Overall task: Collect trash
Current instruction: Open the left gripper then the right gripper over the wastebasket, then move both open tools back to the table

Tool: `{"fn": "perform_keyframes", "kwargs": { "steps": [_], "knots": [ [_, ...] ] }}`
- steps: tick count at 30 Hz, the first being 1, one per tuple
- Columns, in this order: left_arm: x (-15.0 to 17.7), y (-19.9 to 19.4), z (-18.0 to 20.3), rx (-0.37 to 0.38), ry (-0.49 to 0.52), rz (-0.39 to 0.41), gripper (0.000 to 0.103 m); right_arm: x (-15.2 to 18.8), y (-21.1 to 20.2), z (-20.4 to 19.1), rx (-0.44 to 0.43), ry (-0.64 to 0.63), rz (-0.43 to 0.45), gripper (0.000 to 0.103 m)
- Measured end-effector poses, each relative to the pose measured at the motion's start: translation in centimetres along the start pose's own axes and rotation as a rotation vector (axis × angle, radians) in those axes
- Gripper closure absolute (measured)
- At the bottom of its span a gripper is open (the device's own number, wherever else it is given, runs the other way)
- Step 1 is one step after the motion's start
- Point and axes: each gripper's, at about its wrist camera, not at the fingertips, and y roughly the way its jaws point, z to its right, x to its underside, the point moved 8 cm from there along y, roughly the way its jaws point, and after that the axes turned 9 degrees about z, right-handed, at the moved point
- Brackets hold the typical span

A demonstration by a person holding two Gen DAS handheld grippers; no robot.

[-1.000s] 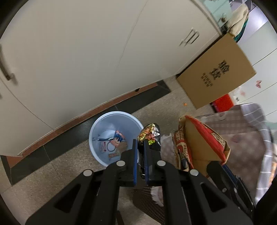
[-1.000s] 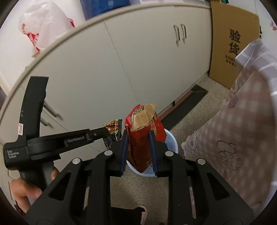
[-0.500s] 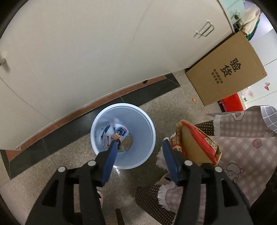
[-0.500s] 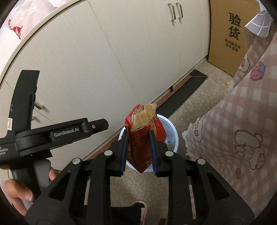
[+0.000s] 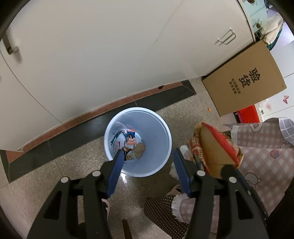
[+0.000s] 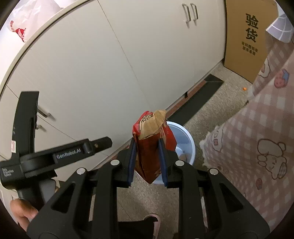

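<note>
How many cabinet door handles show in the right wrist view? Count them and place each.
4. Two upright handles side by side at the top, and two blurred handles at the left, behind the left gripper. Others may be hidden.

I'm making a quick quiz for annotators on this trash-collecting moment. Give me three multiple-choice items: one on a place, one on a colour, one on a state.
1. Where does the waste bin stand?
A. On the floor by the white cabinets
B. On top of the cardboard box
C. On a chair

2. What colour is the outside of the carton in the right gripper?
A. Green
B. Red
C. Black

3. What is between the jaws of the left gripper?
A. A crumpled wrapper
B. The carton
C. Nothing, they stand apart

Key: 1 A, the bin sits on the speckled floor beside the cabinet base. 2 B, its printed faces are red, with brown card inside. 3 C, through the gap in the jaws only the bin and its trash show.
</note>
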Motion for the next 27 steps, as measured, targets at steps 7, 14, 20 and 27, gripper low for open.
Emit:
{"fn": "perform_keyframes", "kwargs": {
  "steps": [7,14,20,27],
  "knots": [
    [-1.2,-1.3,-1.9,-0.037,-0.053,0.056,0.047,-1.5,0.4,-1.4,-0.01,-0.009,0.052,0.079],
    [-2.1,-2.1,-2.9,-0.067,-0.07,0.084,0.047,-2.7,0.3,-2.0,-0.009,-0.019,0.109,0.046],
    [-1.9,-2.8,-2.8,-0.05,-0.093,0.079,0.047,-2.2,-0.2,-1.7,0.008,-0.023,0.1,0.046],
    [-2.1,-6.3,-1.1,-0.011,-0.087,0.126,0.047,-2.7,-3.0,-1.9,0.029,-0.022,0.117,0.046]
  ]
}}
